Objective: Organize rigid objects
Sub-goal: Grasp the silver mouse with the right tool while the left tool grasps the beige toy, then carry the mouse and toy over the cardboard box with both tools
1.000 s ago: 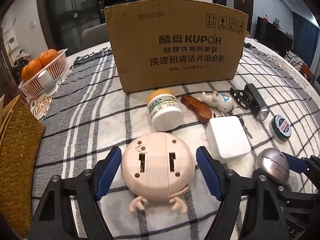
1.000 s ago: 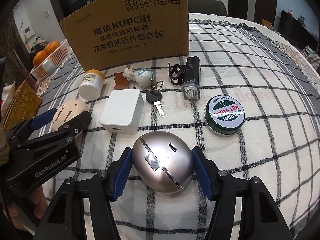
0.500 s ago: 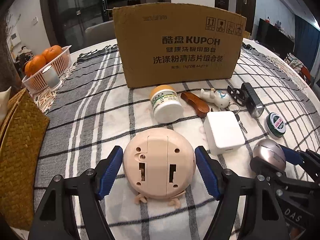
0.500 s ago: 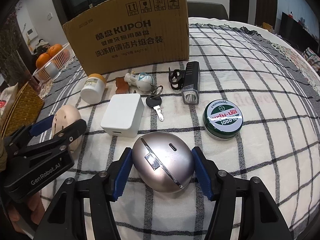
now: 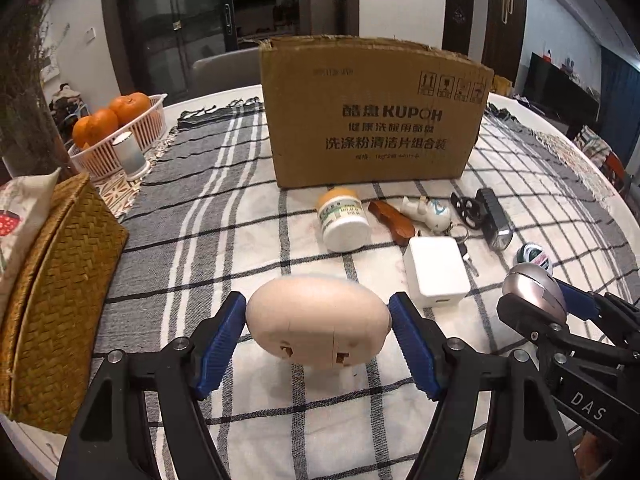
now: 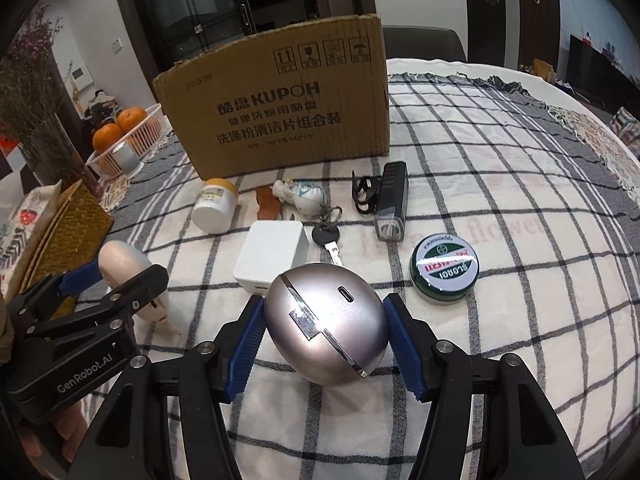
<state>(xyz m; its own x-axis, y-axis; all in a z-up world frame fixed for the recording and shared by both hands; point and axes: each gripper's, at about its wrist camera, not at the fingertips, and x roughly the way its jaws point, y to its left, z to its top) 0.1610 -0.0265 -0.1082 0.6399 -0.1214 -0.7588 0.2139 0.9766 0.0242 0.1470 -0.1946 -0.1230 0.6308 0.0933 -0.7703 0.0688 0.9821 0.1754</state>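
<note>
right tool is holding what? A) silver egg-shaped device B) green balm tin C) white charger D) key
A: the silver egg-shaped device sits clamped between the right tool's blue pads, while the tin, charger and key lie apart on the cloth.

Brown cardboard box (image 6: 280, 108) stands at the back of the checked tablecloth (image 6: 500, 208). Before it, left to right: white yellow-lidded jar (image 6: 214, 210), white square charger (image 6: 274, 254), black key (image 6: 329, 238), black flashlight (image 6: 392, 204), round green tin (image 6: 444, 274). White plastic fruit basket (image 5: 120, 140) far left, woven straw box (image 5: 56, 296) nearer.
</note>
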